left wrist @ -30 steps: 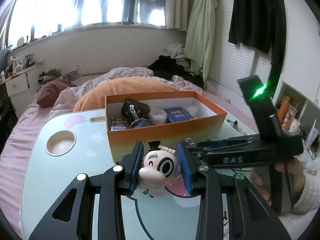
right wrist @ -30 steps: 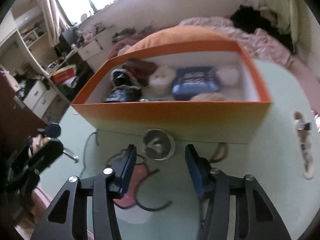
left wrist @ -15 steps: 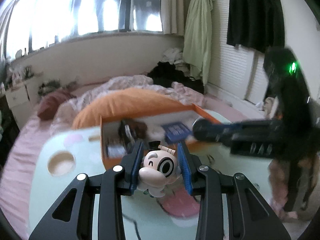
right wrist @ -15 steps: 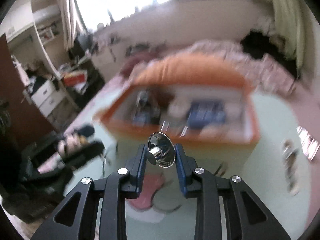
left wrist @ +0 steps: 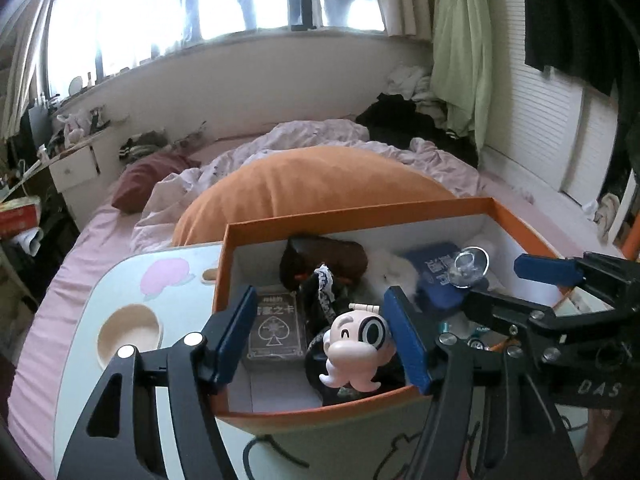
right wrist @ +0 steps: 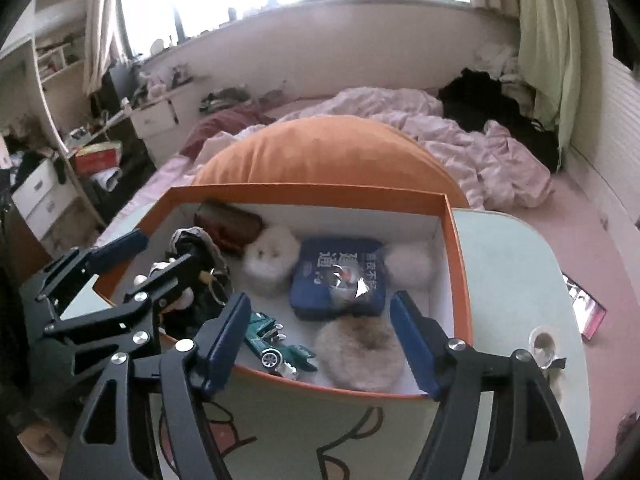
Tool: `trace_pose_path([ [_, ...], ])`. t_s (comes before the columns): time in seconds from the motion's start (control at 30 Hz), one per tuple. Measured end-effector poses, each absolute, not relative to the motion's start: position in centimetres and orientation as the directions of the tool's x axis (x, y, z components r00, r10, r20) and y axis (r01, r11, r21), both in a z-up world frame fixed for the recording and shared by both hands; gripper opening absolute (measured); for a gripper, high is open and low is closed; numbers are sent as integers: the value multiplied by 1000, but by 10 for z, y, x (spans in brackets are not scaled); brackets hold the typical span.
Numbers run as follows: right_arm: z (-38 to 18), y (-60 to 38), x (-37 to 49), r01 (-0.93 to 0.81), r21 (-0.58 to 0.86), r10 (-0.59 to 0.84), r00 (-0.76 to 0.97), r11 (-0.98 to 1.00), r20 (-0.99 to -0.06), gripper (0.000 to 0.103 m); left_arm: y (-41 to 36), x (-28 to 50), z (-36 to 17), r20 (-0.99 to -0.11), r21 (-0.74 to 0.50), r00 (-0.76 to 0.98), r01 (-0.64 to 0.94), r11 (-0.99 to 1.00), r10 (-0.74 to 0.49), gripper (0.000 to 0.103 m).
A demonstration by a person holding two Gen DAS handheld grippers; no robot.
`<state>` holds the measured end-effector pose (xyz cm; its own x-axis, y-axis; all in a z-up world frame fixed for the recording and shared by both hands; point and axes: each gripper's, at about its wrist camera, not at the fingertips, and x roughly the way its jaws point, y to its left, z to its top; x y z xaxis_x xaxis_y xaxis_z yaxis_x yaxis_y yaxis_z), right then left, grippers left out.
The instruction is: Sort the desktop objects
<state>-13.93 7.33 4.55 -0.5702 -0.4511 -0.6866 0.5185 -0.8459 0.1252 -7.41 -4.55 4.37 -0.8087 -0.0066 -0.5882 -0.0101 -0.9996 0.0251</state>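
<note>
The orange box stands on the pale green table. My left gripper is open over the box's near left part. A pink cartoon figure hangs between its jaws, touching the right jaw, falling or resting on the contents. My right gripper is open over the box. A clear shiny suction cup is blurred in the air over the blue tin. The cup shows in the left wrist view beside my right gripper.
In the box lie a card pack, a dark pouch, fluffy pompoms, a furry ring and a green toy car. A small clear item and a phone lie at the table's right edge. An orange cushion lies behind.
Both grippers moved forward over the box and opened. The pink figure left the left grip; the suction cup left the right grip and drops over the blue tin.
</note>
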Motion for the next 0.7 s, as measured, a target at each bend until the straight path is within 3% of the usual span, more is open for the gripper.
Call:
trace_pose_path([
  [0.3,48,83,-110,513,117,-450,-595,-850,-666,72,-46,-52,45,-586,17,-810,-34,-999,18,66],
  [0.37,53,91,-105,509,148,-471,-596,-848,-651,72,-52,-40,55,-524,-2,-852,7,-1000,-4,66],
  [0.4,58,99,-98,499,173,-490,-622,-849,-610,72,-54,-31,60,-484,-2,-875,27,-1000,-23,69],
  [0.47,72,117,-77,496,200,-522,-685,-845,-508,72,-54,-8,70,-420,-6,-906,58,-998,-50,89],
  [0.53,78,125,-59,502,183,-523,-706,-845,-477,76,-49,2,71,-454,2,-890,34,-999,-31,90],
  [0.6,76,126,-48,510,155,-513,-699,-846,-498,87,-40,9,61,-532,20,-847,-18,-1000,5,90],
  [0.7,62,126,-40,517,119,-488,-671,-847,-558,87,-34,15,41,-580,18,-815,-12,-1000,-1,90],
])
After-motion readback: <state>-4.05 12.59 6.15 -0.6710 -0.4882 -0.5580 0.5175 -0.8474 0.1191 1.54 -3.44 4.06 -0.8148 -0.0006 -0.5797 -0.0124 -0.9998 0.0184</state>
